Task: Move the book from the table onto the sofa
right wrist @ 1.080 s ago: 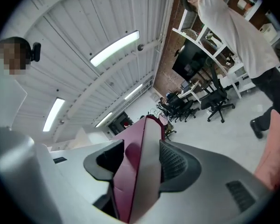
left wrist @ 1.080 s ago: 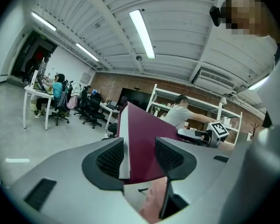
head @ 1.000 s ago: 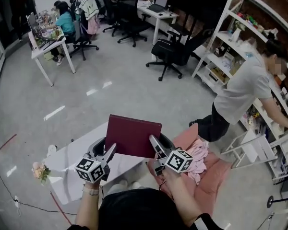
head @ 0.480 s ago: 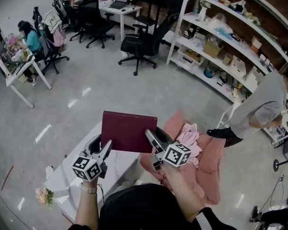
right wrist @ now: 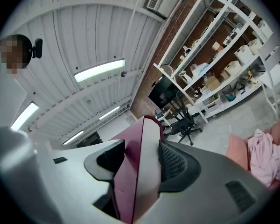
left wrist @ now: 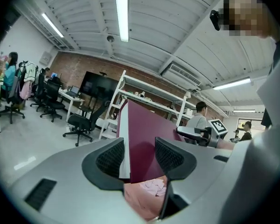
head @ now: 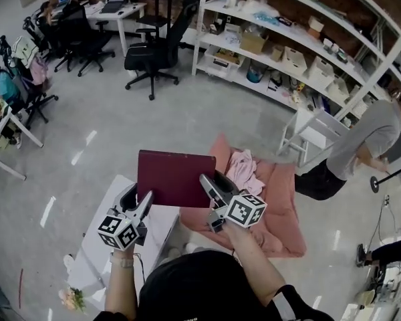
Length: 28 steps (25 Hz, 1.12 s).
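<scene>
White shelving (head: 287, 35) along the back wall, a person (head: 361, 146) bent beside it. Pink sofa (head: 284, 212) at right, white table (head: 93, 253) at left. Maroon book (head: 174, 186) is up in the air between them. Left gripper (head: 139, 202) and right gripper (head: 214, 184) each clamp wide on one edge. Crumpled pink cloth (head: 244, 169) lies on the sofa cushion.

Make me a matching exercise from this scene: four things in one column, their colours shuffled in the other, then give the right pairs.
Things:
1. book
2. sofa
3. table
4. office chair

Colours:
A. black
B. pink
C. dark red
D. white

Pairs: 1-C, 2-B, 3-D, 4-A
</scene>
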Each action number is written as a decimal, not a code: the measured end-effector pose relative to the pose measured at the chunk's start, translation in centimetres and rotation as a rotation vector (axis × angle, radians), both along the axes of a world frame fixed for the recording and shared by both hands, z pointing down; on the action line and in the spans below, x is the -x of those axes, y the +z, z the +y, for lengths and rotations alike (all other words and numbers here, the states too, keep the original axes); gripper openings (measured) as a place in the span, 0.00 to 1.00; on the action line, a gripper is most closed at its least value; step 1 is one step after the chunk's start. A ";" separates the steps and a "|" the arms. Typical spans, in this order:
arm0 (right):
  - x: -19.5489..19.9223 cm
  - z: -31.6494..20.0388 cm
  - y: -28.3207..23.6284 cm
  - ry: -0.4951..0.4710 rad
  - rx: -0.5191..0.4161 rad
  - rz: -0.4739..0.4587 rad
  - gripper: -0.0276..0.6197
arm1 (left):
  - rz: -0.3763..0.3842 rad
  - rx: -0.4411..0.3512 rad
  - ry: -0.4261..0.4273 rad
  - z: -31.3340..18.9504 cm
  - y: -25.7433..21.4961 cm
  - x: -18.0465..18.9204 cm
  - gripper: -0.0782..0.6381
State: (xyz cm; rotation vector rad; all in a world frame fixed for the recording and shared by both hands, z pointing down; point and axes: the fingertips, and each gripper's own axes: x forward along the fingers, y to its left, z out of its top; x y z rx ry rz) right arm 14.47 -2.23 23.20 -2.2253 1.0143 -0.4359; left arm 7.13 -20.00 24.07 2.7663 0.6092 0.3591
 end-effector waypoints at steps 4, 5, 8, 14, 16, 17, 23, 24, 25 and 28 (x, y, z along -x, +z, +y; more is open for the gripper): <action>0.5 2.0 -0.4 0.080 0.011 -0.010 0.43 | -0.009 0.011 0.081 1.4 -0.3 -1.0 0.41; 0.8 2.4 -0.4 0.099 0.013 -0.013 0.43 | -0.011 0.014 0.100 1.7 -0.3 -1.1 0.41; 1.9 4.1 0.0 0.158 0.021 -0.021 0.43 | -0.014 0.023 0.159 3.1 0.0 -1.2 0.41; 4.7 7.7 0.8 0.269 0.039 -0.032 0.43 | -0.024 0.040 0.271 6.4 1.2 -0.6 0.41; 5.7 8.6 0.7 0.306 0.043 -0.038 0.43 | -0.030 0.043 0.309 7.2 1.1 -0.4 0.41; 6.2 9.1 0.7 0.327 0.044 -0.040 0.43 | -0.032 0.045 0.330 7.7 1.1 -0.3 0.41; 8.5 12.5 1.8 0.444 0.052 -0.055 0.43 | -0.041 0.055 0.447 11.2 2.0 -0.7 0.41; 8.8 13.4 1.8 0.464 0.053 -0.058 0.43 | -0.042 0.056 0.469 12.1 2.0 -0.8 0.41; 9.2 14.2 1.8 0.484 0.053 -0.061 0.43 | -0.043 0.056 0.490 13.1 2.0 -0.9 0.41; 10.0 16.7 2.3 0.536 0.051 -0.068 0.43 | -0.044 0.053 0.545 15.7 2.4 -1.1 0.41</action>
